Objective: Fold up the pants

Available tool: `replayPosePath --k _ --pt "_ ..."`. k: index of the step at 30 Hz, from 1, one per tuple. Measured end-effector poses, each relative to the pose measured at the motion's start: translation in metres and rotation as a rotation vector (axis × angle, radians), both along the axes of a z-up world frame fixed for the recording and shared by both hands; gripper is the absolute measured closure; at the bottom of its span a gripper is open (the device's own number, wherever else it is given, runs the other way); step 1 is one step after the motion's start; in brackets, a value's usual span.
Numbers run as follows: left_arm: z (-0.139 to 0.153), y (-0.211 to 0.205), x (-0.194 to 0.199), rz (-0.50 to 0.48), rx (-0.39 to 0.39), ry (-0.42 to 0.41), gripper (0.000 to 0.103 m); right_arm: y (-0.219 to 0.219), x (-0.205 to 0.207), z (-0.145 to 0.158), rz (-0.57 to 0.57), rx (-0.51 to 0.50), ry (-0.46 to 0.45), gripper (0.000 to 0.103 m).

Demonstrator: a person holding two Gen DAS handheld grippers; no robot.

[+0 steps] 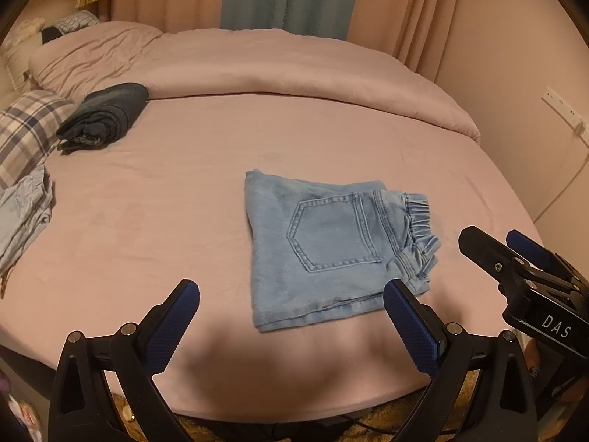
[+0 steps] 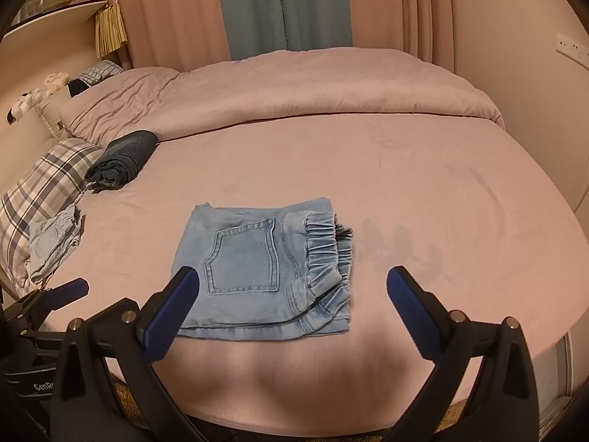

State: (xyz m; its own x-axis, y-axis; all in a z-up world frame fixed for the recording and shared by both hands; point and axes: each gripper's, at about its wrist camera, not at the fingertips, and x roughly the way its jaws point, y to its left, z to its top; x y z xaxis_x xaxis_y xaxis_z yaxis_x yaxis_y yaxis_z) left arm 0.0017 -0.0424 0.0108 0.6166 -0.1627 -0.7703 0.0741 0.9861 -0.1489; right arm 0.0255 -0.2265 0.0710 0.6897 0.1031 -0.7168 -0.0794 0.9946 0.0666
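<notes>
Denim pants [image 2: 265, 269] folded square, gathered waistband, on soft pink bed [image 2: 405, 191] | your left gripper [image 1: 291, 294] and right gripper [image 2: 292, 280] spread wide, empty

Folded jeans [image 2: 263, 270] lying mid-bed [image 2: 405, 191], waistband facing right. Rolled dark garment [image 2: 123, 162] sitting behind-left, against the duvet [image 2: 294, 88]. Plaid pillow [image 2: 48, 188] and crumpled garment [image 2: 55, 243] lying at the left edge.

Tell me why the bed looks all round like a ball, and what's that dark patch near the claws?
Left wrist view: the fisheye lens bends the bed into a dome; dark corners frame it. Right wrist view: same bending; a soft shadow lies on the sheet below the folded jeans, which stay sharp.
</notes>
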Motion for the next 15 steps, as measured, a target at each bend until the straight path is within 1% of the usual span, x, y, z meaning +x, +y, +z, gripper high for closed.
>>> replayPosePath --k 3,15 --pt "-0.0001 0.0003 -0.0007 0.010 0.011 0.001 0.003 0.0005 -0.0015 0.0004 -0.001 -0.004 -0.001 0.000" --pt "0.0027 0.0081 -0.0016 0.051 0.006 -0.008 0.003 0.0001 -0.0007 -0.0019 -0.007 -0.006 0.005 0.000"
